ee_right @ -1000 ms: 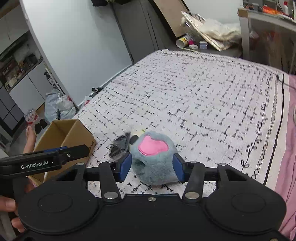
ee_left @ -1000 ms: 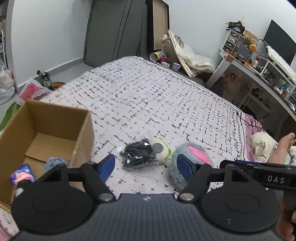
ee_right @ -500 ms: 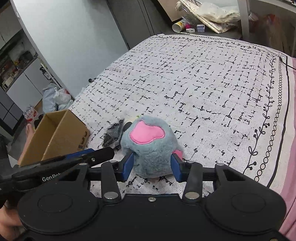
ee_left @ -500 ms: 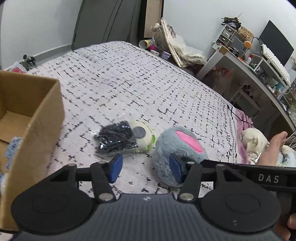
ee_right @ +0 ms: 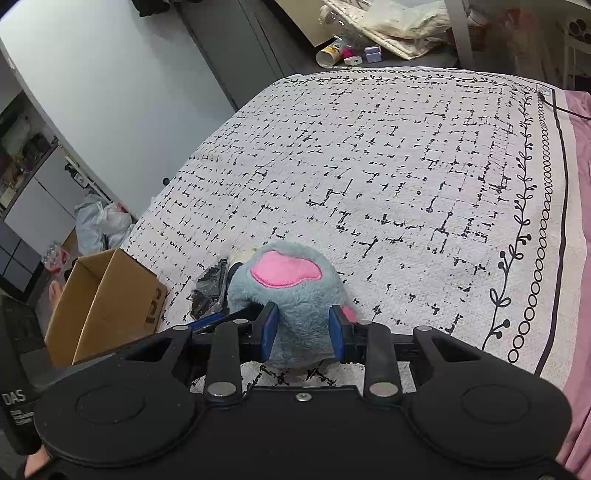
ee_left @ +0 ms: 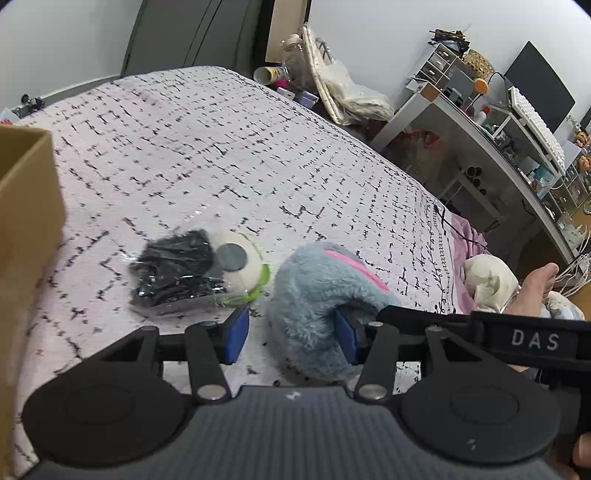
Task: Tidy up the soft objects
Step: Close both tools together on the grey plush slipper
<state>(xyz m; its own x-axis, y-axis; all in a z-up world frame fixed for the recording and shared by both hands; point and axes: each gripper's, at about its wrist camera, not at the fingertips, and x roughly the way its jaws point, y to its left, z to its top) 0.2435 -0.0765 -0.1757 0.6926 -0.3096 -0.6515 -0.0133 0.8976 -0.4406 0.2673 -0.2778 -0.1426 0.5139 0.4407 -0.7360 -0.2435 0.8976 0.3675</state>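
Note:
A grey-blue plush toy [ee_right: 291, 291] with a pink patch lies on the patterned bedspread [ee_right: 406, 166]. My right gripper [ee_right: 301, 326] is shut on its near side, the fur squeezed between the blue pads. The plush also shows in the left wrist view [ee_left: 317, 295], partly between my left gripper's fingers. My left gripper [ee_left: 291, 334] is open, low over the bed. A clear bag [ee_left: 184, 269] with a black item and a cream round plush lies just left of the grey plush. The cardboard box [ee_right: 99, 299] stands open to the left.
The box wall [ee_left: 26, 229] fills the left edge of the left wrist view. A desk [ee_left: 498, 147] with shelves and a monitor stands right of the bed. Bags and clutter [ee_right: 388, 29] lie on the floor beyond the bed. A bare foot [ee_left: 535, 291] rests at the right.
My right gripper has closed in on the grey plush and pinched it. My left gripper has swung right, away from the box, and come down beside the plush and the bag.

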